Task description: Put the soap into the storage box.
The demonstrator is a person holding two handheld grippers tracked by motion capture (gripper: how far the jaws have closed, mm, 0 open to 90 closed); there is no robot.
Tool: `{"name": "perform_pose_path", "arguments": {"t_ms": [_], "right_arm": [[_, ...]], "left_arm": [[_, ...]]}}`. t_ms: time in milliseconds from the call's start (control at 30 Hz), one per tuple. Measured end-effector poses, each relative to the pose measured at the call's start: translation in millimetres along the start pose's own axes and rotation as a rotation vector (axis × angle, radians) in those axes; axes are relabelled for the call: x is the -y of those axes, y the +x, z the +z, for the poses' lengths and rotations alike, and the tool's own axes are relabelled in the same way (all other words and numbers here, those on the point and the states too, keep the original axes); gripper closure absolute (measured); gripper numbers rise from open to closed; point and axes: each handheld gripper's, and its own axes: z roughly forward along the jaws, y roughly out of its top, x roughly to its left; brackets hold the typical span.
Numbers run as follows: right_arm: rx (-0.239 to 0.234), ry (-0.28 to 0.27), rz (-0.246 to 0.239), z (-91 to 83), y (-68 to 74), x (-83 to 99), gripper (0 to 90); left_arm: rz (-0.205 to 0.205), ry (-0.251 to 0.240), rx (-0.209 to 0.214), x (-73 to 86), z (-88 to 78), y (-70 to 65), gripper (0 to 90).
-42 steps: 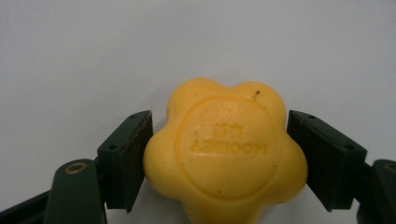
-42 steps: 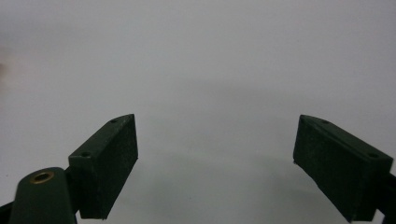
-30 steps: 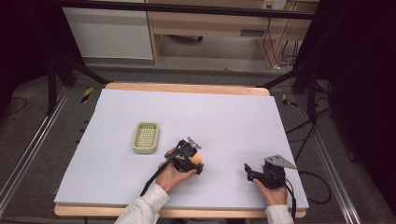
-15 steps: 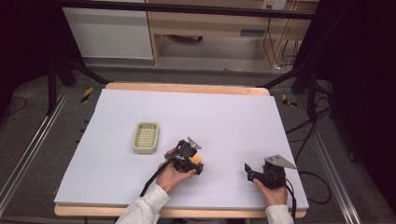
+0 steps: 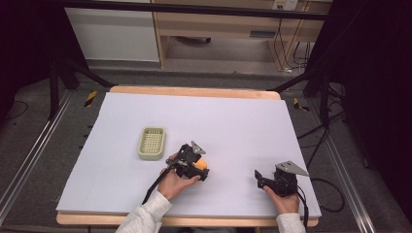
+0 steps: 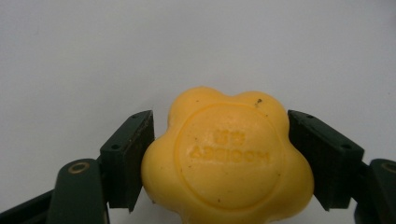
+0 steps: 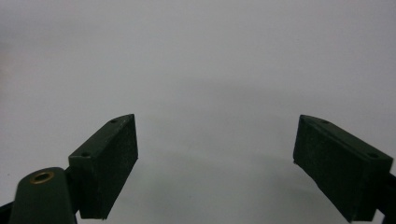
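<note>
In the high view, the left gripper [image 5: 198, 167] sits near the middle of the white table [image 5: 243, 121], with a green basket [image 5: 151, 143] just to its left. The right gripper [image 5: 265, 178] rests at the near right. In the left gripper view, the jaws pinch a yellow flower-shaped soap [image 6: 226, 156] from both sides. In the right gripper view, the jaws stand spread wide over bare table.

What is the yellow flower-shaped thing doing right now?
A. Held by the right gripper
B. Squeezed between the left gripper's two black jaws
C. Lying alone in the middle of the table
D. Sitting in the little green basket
B: in the left gripper view the yellow flower-shaped soap sits pressed between the left gripper jaws, while the right gripper is open and the basket holds nothing.
</note>
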Motion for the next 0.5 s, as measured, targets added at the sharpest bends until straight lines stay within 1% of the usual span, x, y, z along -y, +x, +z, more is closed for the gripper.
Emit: {"name": "perform_pose_path", "arguments": {"t_ms": [100,167,200,233,267,300,500], "right_arm": [[0.002,-0.002,-0.006,0.4,-0.8,0.1,14.2],[0.002,-0.001,-0.005,0.5,-0.8,0.0,14.2],[0.002,-0.001,-0.005,0.4,-0.8,0.0,14.2],[0.002,-0.002,-0.005,0.3,-0.8,0.0,14.2],[0.003,-0.003,-0.005,0.2,-0.8,0.1,14.2],[0.003,-0.002,-0.004,0.1,-0.8,0.1,14.2],[0.002,-0.004,-0.003,0.1,-0.9,0.0,14.2]], "left_arm": [[0.001,-0.004,0.002,-0.4,-5.4,3.5,25.3],[-0.007,-0.019,-0.002,-0.5,-9.5,6.0,25.3],[-0.009,-0.019,0.002,-0.8,-11.5,7.7,25.3],[-0.014,-0.028,-0.005,-0.8,-13.3,8.7,25.3],[-0.013,-0.023,-0.005,-1.1,-16.0,10.4,25.3],[-0.019,-0.033,-0.007,-1.0,-18.1,11.5,25.3],[-0.024,-0.054,-0.025,0.2,-33.4,21.6,25.3]]}}
